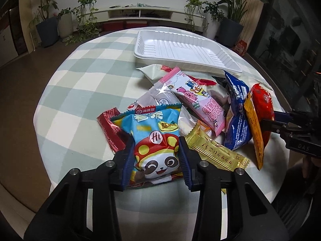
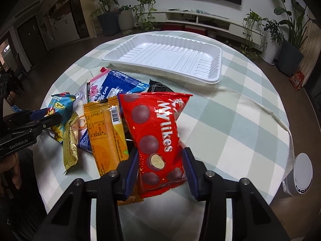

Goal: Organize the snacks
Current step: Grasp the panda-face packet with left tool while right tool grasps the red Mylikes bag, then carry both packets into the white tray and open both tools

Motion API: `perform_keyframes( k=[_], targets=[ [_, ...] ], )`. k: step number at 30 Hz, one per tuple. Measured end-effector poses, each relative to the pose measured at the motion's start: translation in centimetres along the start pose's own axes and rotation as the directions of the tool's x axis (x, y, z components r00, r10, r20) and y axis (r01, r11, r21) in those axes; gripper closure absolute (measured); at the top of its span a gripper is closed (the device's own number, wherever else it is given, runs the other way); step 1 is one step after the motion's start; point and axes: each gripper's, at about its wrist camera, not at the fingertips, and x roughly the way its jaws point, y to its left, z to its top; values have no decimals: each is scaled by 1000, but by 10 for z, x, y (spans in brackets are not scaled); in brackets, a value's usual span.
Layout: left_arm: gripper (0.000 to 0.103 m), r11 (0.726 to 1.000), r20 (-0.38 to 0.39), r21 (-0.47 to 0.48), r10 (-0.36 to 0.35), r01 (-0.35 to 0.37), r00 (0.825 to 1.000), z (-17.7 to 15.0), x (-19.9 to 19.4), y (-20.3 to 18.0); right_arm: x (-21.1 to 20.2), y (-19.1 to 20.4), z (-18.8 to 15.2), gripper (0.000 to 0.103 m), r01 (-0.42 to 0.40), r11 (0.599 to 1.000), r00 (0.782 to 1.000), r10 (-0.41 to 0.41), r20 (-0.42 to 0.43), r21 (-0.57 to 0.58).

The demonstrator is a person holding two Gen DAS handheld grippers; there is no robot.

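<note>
Clamped between the left gripper's (image 1: 156, 156) blue pads sits the panda snack packet (image 1: 154, 140), while the right gripper (image 2: 160, 166) pinches the red Mylikes bag (image 2: 158, 132), both short of the empty white tray (image 2: 170, 56) beyond the snack pile.

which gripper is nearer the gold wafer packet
Left. The left gripper, clamped on the panda snack bag, sits right beside the gold wafer packet. The right gripper grips the red Mylikes bag across the pile.
</note>
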Motion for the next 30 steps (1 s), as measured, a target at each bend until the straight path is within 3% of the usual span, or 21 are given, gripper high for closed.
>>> perform_keyframes(
  k=[9,19,24,30],
  targets=[
    [66,999,2,19,-25,25,1000,-1,-5,3,-14,-7,-2,70,-3,999,999,2,44,40],
    [66,998,61,41,-44,41,997,12,-32,3,-43,-21,2,72,-63,991,992,50,114,115],
    [66,996,81,30,-86,84,993,43,-41,12,-55,-43,16,72,-118,976,985,92,149,180],
    [66,989,103,72,-140,133,985,112,-52,13,-67,-84,50,72,-197,936,969,141,204,291]
  ],
)
